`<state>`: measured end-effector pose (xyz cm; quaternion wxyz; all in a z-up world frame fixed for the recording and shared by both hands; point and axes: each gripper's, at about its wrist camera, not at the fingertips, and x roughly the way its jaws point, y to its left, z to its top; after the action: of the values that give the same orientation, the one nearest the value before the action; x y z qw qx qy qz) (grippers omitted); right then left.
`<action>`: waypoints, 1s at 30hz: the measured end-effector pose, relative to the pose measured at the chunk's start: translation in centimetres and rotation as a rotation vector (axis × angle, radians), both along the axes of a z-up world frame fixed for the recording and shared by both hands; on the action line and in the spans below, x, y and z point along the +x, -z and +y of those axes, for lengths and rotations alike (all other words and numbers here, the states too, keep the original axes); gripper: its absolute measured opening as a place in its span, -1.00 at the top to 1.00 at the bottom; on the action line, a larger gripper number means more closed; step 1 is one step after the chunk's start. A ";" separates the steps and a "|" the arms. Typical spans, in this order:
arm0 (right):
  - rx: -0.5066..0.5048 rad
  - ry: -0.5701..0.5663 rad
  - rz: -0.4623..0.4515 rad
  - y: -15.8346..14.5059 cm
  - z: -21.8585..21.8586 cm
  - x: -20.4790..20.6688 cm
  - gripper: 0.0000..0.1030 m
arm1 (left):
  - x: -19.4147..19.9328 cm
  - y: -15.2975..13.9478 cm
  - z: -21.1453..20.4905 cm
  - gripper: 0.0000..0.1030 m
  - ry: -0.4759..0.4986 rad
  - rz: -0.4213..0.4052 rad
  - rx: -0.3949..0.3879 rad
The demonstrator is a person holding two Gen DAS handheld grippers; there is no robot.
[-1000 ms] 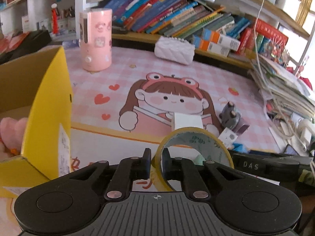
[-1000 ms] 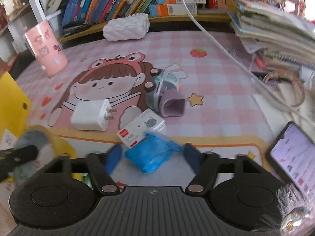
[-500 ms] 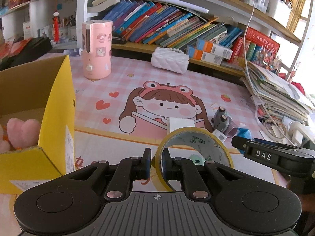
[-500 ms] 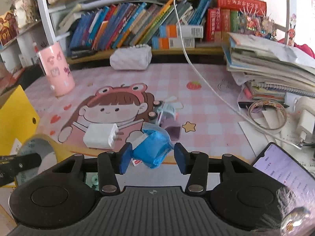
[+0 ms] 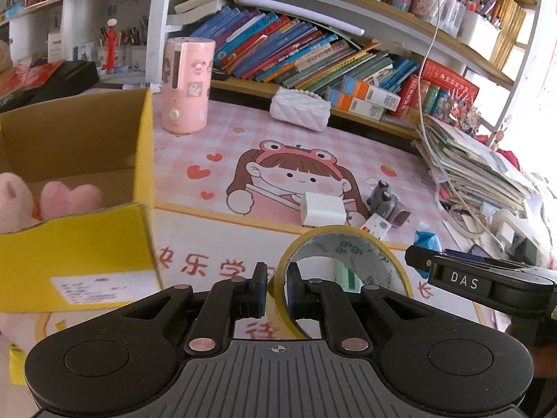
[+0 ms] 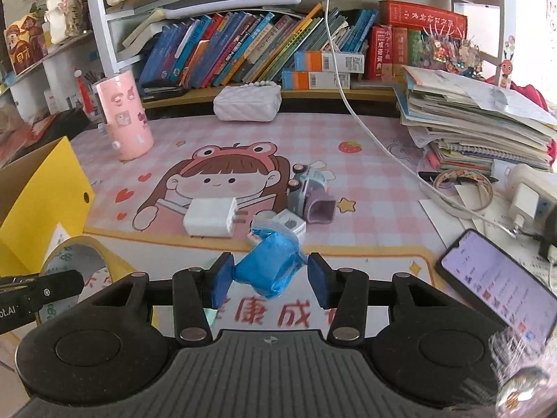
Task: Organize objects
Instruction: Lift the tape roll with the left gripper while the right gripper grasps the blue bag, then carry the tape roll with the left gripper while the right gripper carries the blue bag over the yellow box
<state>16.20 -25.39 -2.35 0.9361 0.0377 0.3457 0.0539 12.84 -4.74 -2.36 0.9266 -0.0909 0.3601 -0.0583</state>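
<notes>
Left gripper [image 5: 276, 287] clamped on the wall of a yellow tape roll [image 5: 348, 261], one finger inside the ring, one outside; roll held on edge, clear of the desk mat [image 5: 195, 250].

Right gripper [image 6: 267, 277] pinching a blue crinkled packet [image 6: 269, 268] between its blue pads; jaws have just been closing, with the packet between them. Packet is lifted above the near edge of the mat.

Yellow cardboard box [image 5: 87, 244] at left, open, with a pink plush toy [image 5: 66, 198] inside (only partly seen).

On the mat, past the packet: white charger plug [image 6: 210, 217], small white carton [image 6: 290, 224] just right of it, grey-lilac toy camera [image 6: 310, 191] beyond. Pink cylinder [image 6: 123, 116] far left, white quilted pouch [image 6: 247, 102] far centre. Phone [image 6: 497, 282], screen lit, near right. Paper stack [image 6: 477, 115] far right.
</notes>
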 end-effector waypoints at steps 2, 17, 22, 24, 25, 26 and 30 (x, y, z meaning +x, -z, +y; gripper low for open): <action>-0.002 0.006 -0.004 -0.2 0.7 -1.0 0.14 | -0.9 -0.2 0.8 0.81 0.005 -0.005 -0.002; 0.000 -0.062 -0.012 -1.2 8.7 -9.1 0.15 | -9.6 -1.1 8.9 0.81 -0.079 -0.008 0.000; 0.002 -0.106 -0.009 -1.2 11.3 -11.4 0.15 | -12.4 -1.0 11.2 0.81 -0.123 0.000 0.003; 0.003 -0.124 -0.004 -1.0 12.3 -12.2 0.15 | -13.3 -0.9 11.9 0.81 -0.135 0.003 0.005; 0.004 -0.133 -0.002 -0.9 12.7 -12.5 0.15 | -13.8 -0.9 12.3 0.81 -0.142 0.004 0.006; 0.006 -0.142 0.001 -0.8 13.2 -12.9 0.15 | -14.3 -0.9 12.7 0.81 -0.149 0.006 0.007; 0.012 -0.173 0.008 -0.5 14.9 -14.1 0.16 | -15.8 -0.8 14.1 0.81 -0.176 0.010 0.011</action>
<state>2.10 -10.50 -1.85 0.9263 0.0135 0.3509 0.1366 -2.96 9.32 -1.56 0.9269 -0.1172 0.3557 0.0259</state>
